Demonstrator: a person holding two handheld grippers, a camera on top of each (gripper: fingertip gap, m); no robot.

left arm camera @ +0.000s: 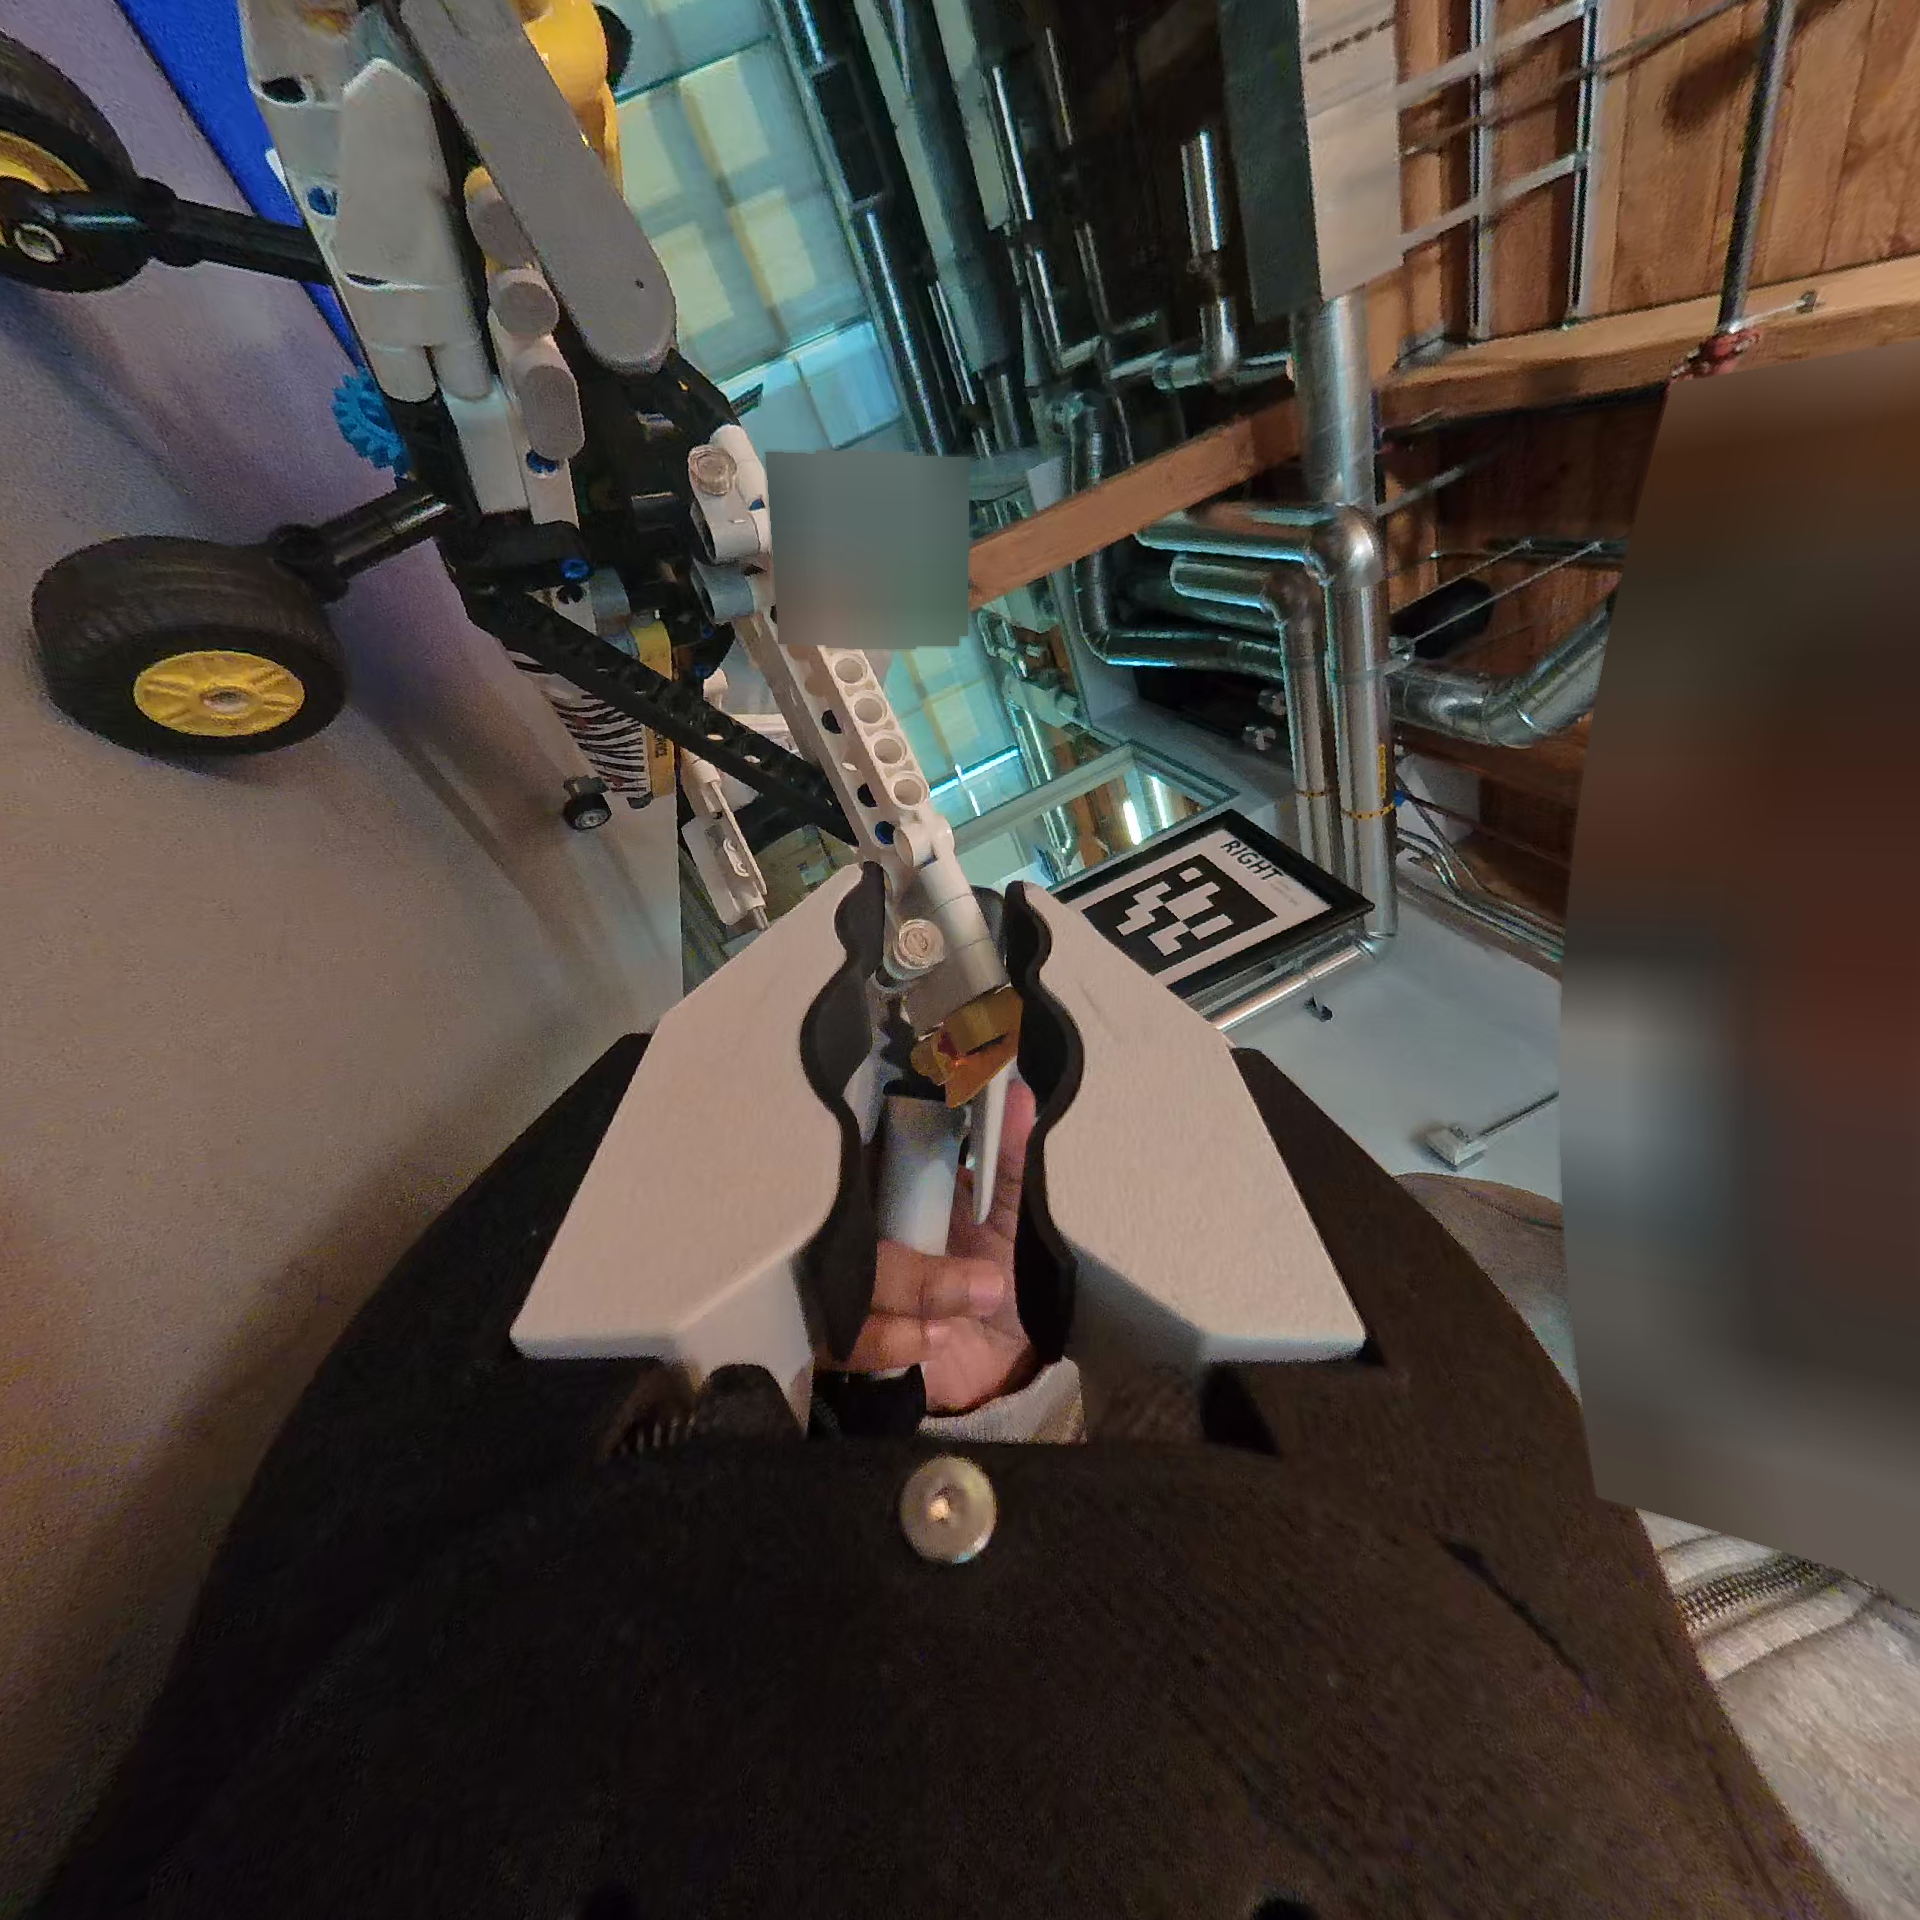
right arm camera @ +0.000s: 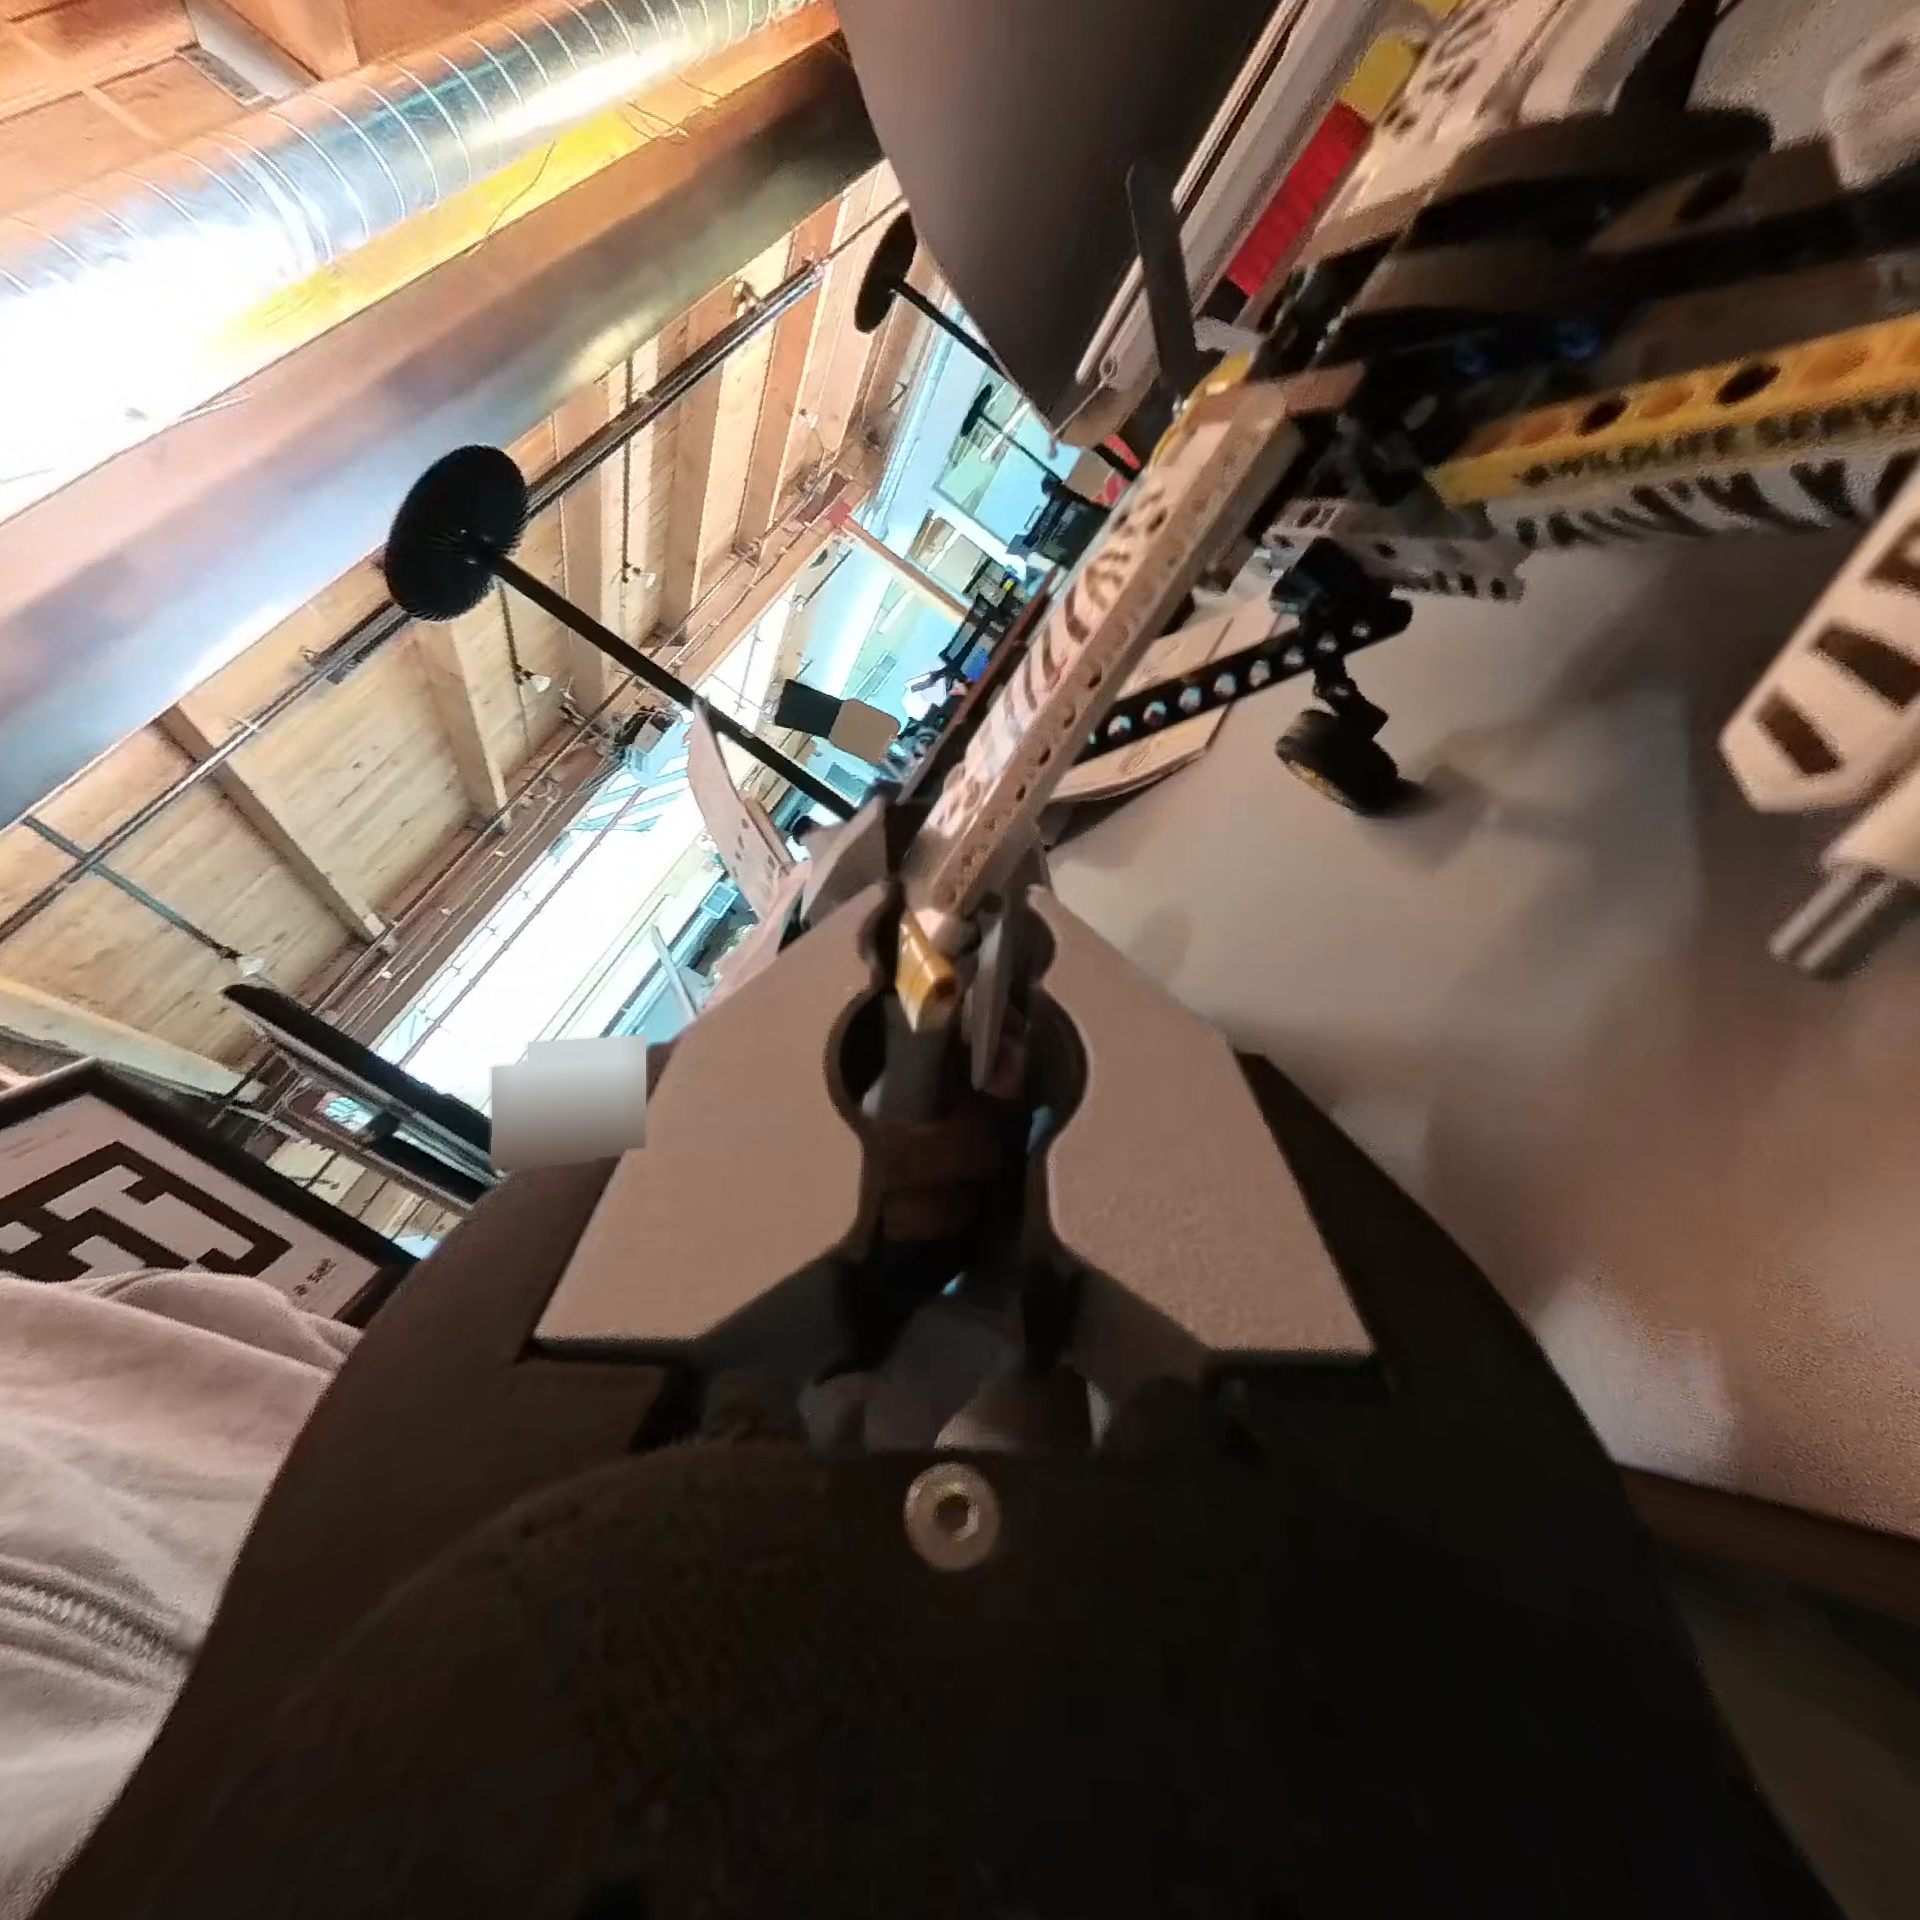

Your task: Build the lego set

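Grey tabletop (right arm camera: 1351, 1039) behind blurred lego model (right arm camera: 1621, 457)

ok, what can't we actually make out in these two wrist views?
- Left wrist view: the white beamed Lego model runs off the top edge; the left gripper hides the model's gripped end.
- Right wrist view: motion blur smears the model; its body runs off the right edge.
- Right gripper: pads' contact hidden between fingers.

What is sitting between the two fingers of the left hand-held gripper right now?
In the left wrist view, the tip of the lego model's white beam sits between the left hand-held gripper fingers, with a small gold piece at its end.
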